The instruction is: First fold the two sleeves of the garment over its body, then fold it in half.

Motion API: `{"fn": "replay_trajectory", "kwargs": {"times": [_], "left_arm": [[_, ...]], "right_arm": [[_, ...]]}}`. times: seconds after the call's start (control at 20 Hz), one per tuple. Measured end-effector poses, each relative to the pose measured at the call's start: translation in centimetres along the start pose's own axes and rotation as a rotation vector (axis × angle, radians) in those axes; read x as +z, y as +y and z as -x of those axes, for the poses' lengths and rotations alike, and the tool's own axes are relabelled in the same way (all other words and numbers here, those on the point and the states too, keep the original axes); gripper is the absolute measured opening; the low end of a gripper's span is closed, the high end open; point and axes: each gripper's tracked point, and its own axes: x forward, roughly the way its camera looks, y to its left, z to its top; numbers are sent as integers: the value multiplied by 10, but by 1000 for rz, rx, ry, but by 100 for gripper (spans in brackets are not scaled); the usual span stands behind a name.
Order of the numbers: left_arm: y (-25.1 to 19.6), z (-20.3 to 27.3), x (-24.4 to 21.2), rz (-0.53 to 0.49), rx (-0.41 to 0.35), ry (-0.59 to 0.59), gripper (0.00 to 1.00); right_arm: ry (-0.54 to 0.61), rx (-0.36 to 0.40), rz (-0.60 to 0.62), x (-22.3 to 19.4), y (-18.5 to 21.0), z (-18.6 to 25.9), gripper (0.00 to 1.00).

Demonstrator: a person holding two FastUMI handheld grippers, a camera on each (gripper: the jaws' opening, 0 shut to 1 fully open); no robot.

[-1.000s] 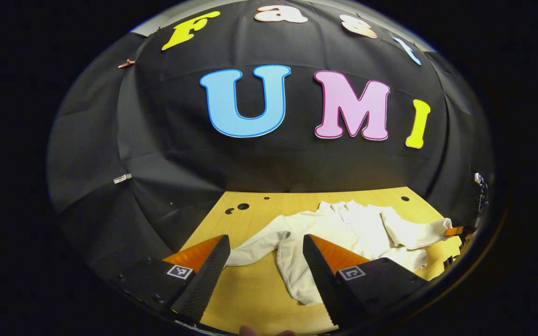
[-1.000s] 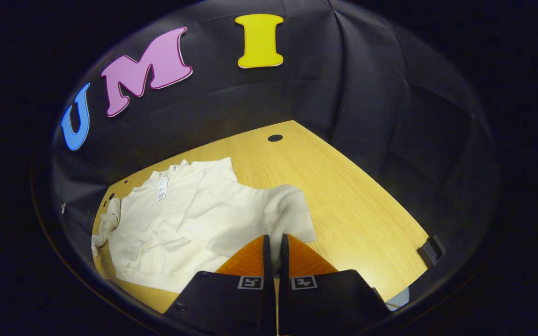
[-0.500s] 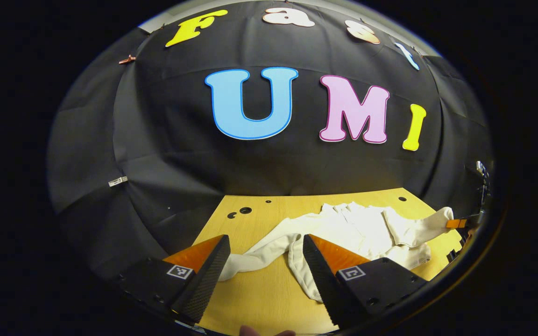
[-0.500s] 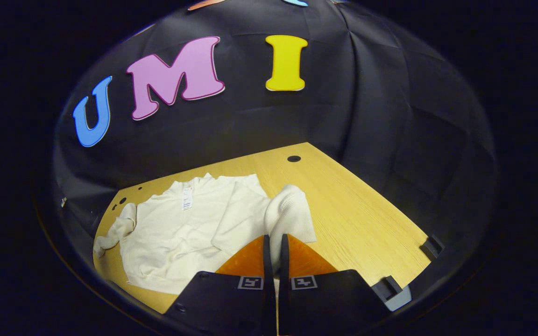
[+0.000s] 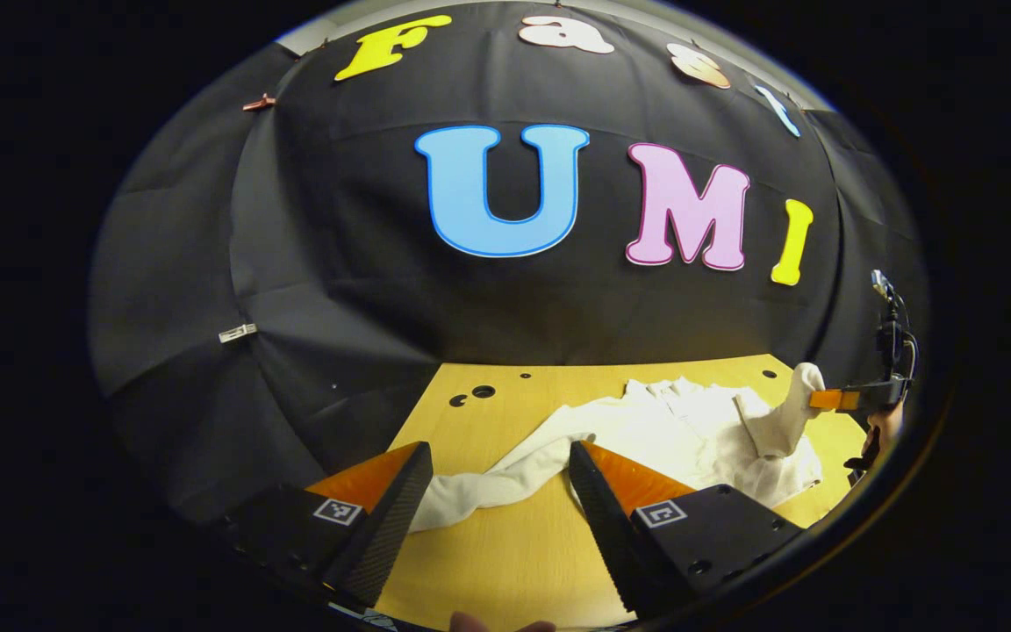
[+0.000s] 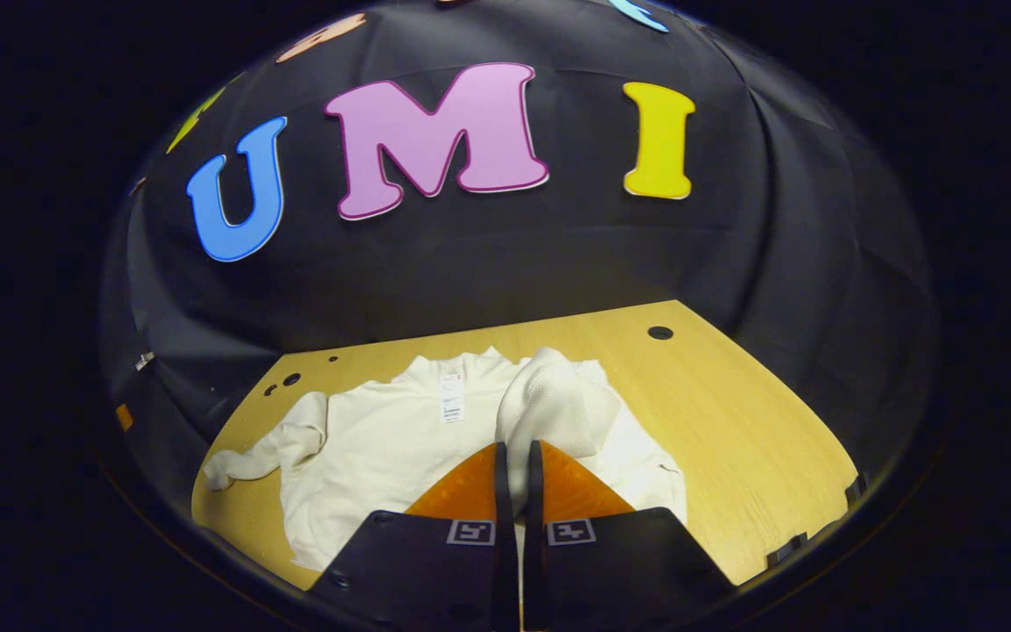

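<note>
White garment [image 6: 383,448] lies spread on the wooden table [image 6: 734,439], collar toward the booth wall, one sleeve [image 5: 488,483] stretched out flat on the table toward the left gripper [image 5: 497,500]. That gripper's fingers are spread wide apart, holding nothing, hovering just above the table with the sleeve end lying between them. Right gripper [image 6: 512,474] is clamped tight on the other sleeve [image 6: 549,404], which is lifted and draped over the garment's body; in the left gripper view it sits at the far right, pinching that raised sleeve.
</note>
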Motion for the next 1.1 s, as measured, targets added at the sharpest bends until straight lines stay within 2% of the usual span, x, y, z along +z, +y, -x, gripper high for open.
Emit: {"fn": "replay_trajectory", "kwargs": {"times": [0.35, 0.6, 0.8, 1.1], "left_arm": [[43, -8, -13, 46, 64, 32, 97], [61, -18, -25, 76, 98, 52, 97], [74, -23, -41, 76, 115, 75, 97], [79, -48, -72, 111, 122, 127, 97]], "right_arm": [[16, 128, 58, 6, 99, -50, 6], [87, 194, 107, -29, 157, -89, 6], [169, 214, 128, -73, 185, -114, 7], [287, 184, 128, -124, 194, -141, 7]]}}
